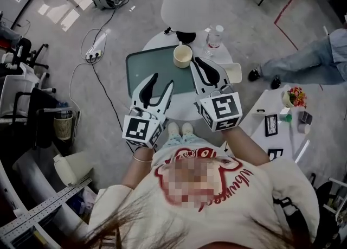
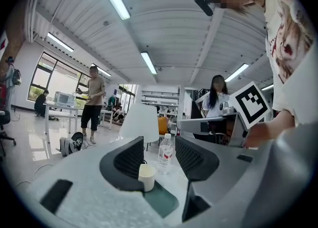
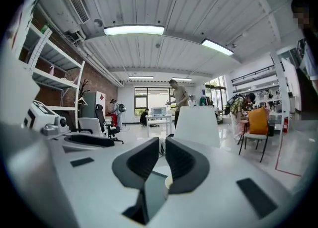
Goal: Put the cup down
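Observation:
A cream cup [image 1: 182, 56] stands upright on the far right corner of a green mat [image 1: 149, 69] on the round white table [image 1: 156, 40]. No gripper touches it. My left gripper [image 1: 163, 80] hovers over the mat's near edge with its jaws open and empty; in the left gripper view the cup [image 2: 146, 177] shows low beside the left finger [image 2: 130, 165], beyond my gripper [image 2: 160, 142]. My right gripper [image 1: 198, 61] is shut on nothing, just right of the cup. In the right gripper view the jaws [image 3: 162, 142] stand almost together, and a sliver of the cup [image 3: 168, 181] peeks below them.
A white lamp [image 1: 186, 1] and a water bottle [image 1: 213, 39] stand at the table's far side, with a white dish [image 1: 233, 72] at its right edge. A low side table [image 1: 271, 107] with flowers is to the right, and a person's legs [image 1: 303, 61] lie beyond. Cables cross the floor on the left.

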Available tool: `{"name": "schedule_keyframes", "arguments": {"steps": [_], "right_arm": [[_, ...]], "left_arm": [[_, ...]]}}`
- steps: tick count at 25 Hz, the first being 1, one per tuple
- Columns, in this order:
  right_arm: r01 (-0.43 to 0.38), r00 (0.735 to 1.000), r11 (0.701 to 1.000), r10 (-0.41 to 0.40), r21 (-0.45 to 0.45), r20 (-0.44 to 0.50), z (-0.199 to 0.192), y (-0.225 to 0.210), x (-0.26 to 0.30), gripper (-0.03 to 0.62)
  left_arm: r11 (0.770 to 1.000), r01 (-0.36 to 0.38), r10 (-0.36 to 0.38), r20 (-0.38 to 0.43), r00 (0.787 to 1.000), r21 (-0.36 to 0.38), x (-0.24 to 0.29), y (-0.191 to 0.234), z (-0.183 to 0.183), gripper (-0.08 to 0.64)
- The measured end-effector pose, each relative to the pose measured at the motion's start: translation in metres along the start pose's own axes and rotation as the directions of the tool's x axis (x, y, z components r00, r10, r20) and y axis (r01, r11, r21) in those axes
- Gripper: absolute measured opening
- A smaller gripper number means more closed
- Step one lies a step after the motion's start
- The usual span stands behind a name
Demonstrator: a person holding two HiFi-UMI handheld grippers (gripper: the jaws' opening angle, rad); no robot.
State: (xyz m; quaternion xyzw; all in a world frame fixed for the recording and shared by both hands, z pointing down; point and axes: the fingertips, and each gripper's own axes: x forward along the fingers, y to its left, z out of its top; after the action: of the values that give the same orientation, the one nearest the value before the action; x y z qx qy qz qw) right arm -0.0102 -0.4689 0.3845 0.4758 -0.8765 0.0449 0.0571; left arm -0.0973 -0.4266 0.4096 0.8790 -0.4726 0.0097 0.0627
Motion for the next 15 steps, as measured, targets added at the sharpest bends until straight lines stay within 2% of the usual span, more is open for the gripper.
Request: {"name": "schedule_keyframes", "arguments": {"steps": [6,11,15], "right_arm": [[0.012,1.000,1.000,-0.012,0.017,-0.003,-0.003,-0.008,-0.008,0.054],[-0.003,1.000,0.999,0.003,0.042,0.001,-0.008,-0.005,-0.014,0.054],[-0.027,1.000,0.999,0.027,0.043,0.002,-0.012,0.001,-0.019,0.052]], "left_arm": [[1.000,-0.006,0.005,0.011,1.000,0.028,0.002,-0.006,0.006,0.210],[0.999,-0.007,0.005,0.031,1.000,0.042,0.003,-0.015,0.010,0.153],[0.998,-0.030,0.028,0.045,0.999,0.051,0.001,-0.019,0.010,0.077]]}}
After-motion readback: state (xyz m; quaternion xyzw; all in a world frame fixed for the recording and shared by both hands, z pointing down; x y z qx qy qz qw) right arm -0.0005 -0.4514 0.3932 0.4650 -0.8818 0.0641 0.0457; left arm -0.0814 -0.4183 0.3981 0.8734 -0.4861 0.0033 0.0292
